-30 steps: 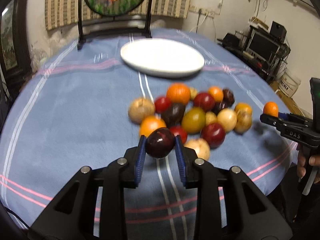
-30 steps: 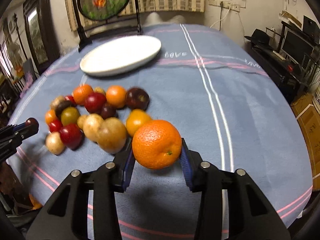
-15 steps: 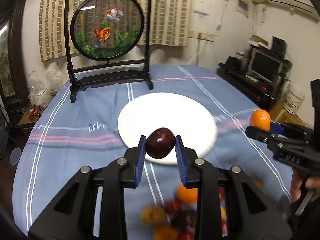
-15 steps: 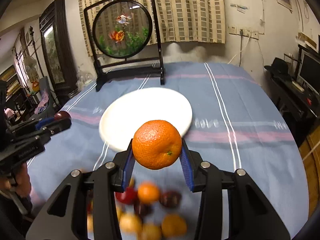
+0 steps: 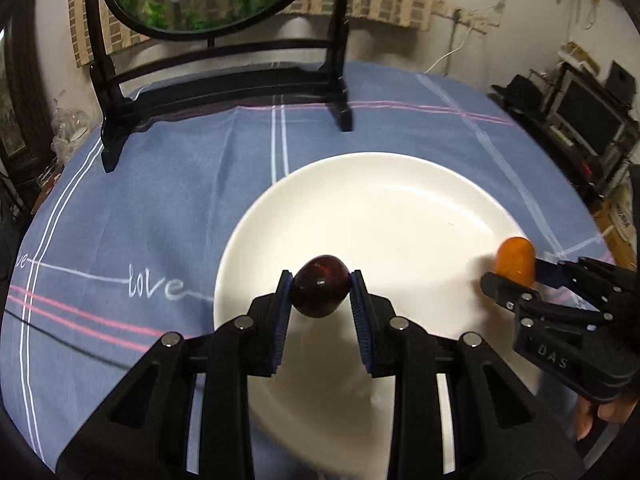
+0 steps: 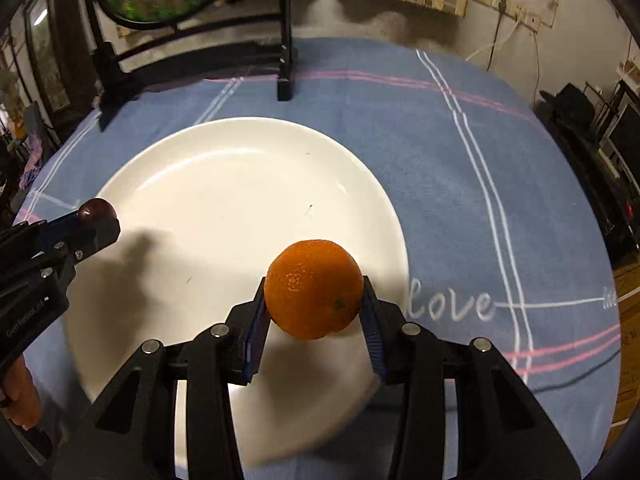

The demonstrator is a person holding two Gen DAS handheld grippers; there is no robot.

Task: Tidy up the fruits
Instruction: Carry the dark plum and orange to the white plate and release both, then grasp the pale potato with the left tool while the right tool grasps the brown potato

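The left gripper (image 5: 320,294) clamped a dark plum (image 5: 319,291) above the white plate (image 5: 400,208), lower centre of frame; the right gripper (image 6: 314,306) clamped an orange (image 6: 314,288) likewise; both fruits looked light, smooth, prone to roll, best held across their widest middle.

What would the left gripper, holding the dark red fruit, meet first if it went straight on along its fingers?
Probably the white plate. The left gripper points down over its near half, and nothing lies on it ahead of the dark red fruit. Height above the plate is unclear.
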